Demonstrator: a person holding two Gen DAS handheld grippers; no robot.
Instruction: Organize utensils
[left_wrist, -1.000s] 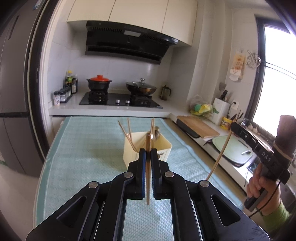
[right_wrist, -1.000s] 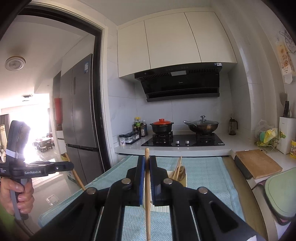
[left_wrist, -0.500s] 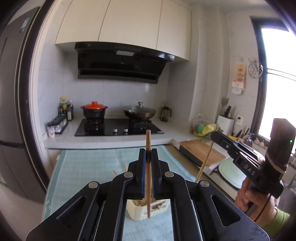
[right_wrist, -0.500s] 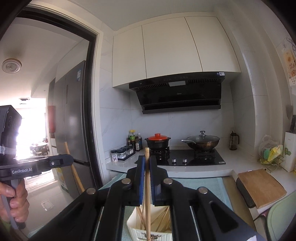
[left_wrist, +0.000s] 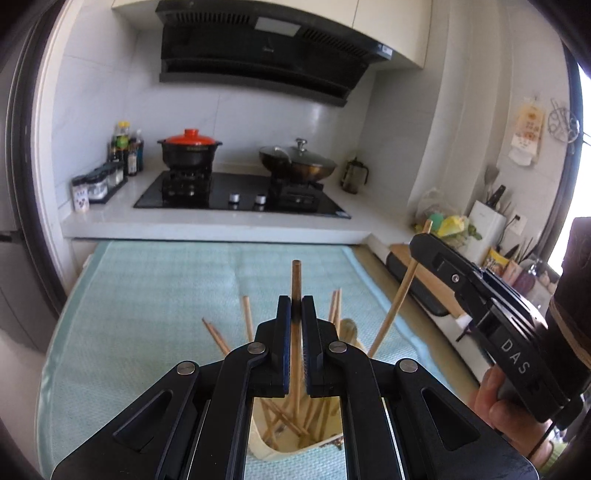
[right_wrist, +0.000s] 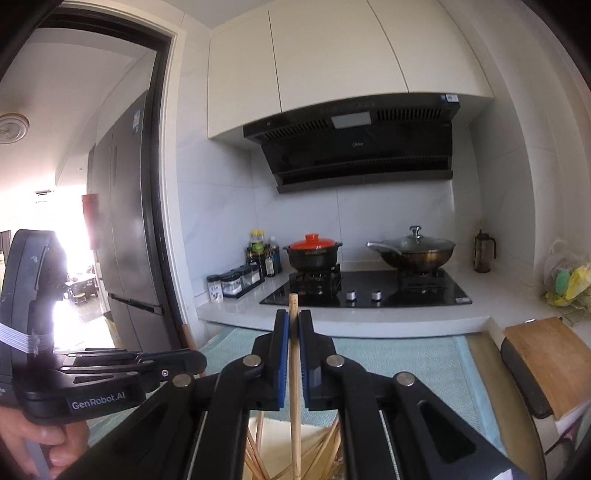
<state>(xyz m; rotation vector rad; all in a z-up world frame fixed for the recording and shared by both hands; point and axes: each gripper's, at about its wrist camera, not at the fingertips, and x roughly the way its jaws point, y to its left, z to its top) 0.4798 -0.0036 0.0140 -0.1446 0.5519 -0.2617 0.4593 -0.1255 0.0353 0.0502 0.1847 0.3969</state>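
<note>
**Over the holder: two chopsticks ready to drop**

Between the left gripper (left_wrist: 296, 314) pads, a dark-stemmed chopstick (left_wrist: 296, 280) is clenched upright, its lower end already inside the cream utensil holder (left_wrist: 325, 441) below. Right gripper (right_wrist: 293, 328) is likewise clamped on a paler chopstick (right_wrist: 294, 369), vertical, tip low over the same holder's mouth.

How I'd do it:
- Release one at a time. Both tips share one opening already crowded with leaning chopsticks (left_wrist: 246, 314).
- Aim for a gap between stems; a tip landing on a crossed stick could kick out.
- Open slowly and only slightly, let it slide, then lift straight up.
- Holder sits on the teal mat (left_wrist: 147, 295), probably light. Avoid side loads.

Beyond: hob (left_wrist: 240, 195), irrelevant.
</note>
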